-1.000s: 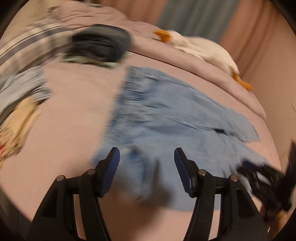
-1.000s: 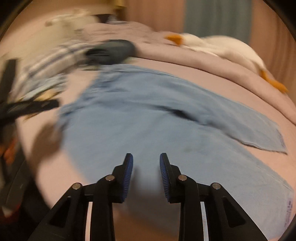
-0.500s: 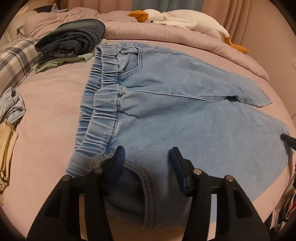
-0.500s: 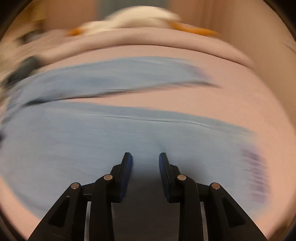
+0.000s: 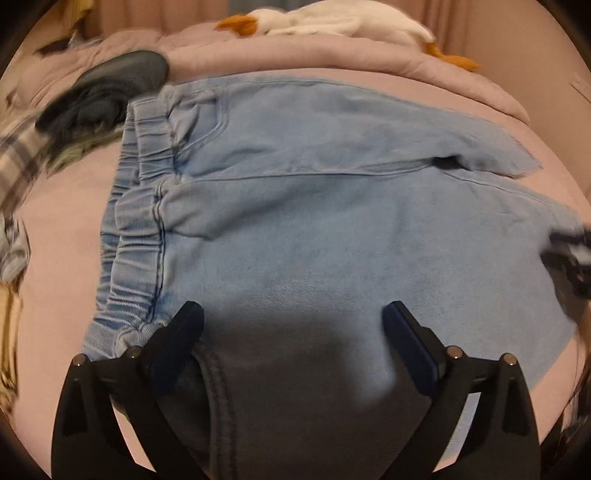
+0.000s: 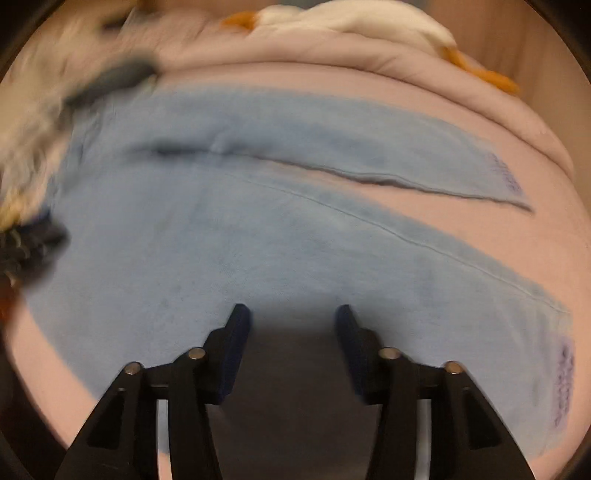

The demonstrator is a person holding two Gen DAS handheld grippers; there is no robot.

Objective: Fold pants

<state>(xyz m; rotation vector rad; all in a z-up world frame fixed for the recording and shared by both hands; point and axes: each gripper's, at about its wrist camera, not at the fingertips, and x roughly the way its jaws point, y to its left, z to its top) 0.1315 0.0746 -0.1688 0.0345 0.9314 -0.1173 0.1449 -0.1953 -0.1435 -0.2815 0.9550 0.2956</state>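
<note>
Light blue denim pants (image 5: 314,206) lie spread flat on the pink bed, elastic waistband (image 5: 136,221) to the left, legs running right. My left gripper (image 5: 293,317) hovers over the near hip by the waistband; its jaws are opening wide and the pads press on nothing. In the right wrist view the pants (image 6: 258,229) show both legs, parted toward the right hems. My right gripper (image 6: 291,317) hangs over the near leg, jaws opening, nothing pinched between them. The right gripper (image 5: 569,254) also shows as a dark blur at the left wrist view's right edge.
A folded dark garment (image 5: 107,88) lies behind the waistband, with plaid cloth (image 5: 18,162) and more clothes at the left edge. A white plush goose (image 5: 332,22) rests on the rolled pink duvet (image 5: 295,51) at the back. Pink sheet surrounds the pants.
Both grippers have opened wider and dropped closer to the pants. The right gripper swung from the hem end back toward the middle of the near leg.
</note>
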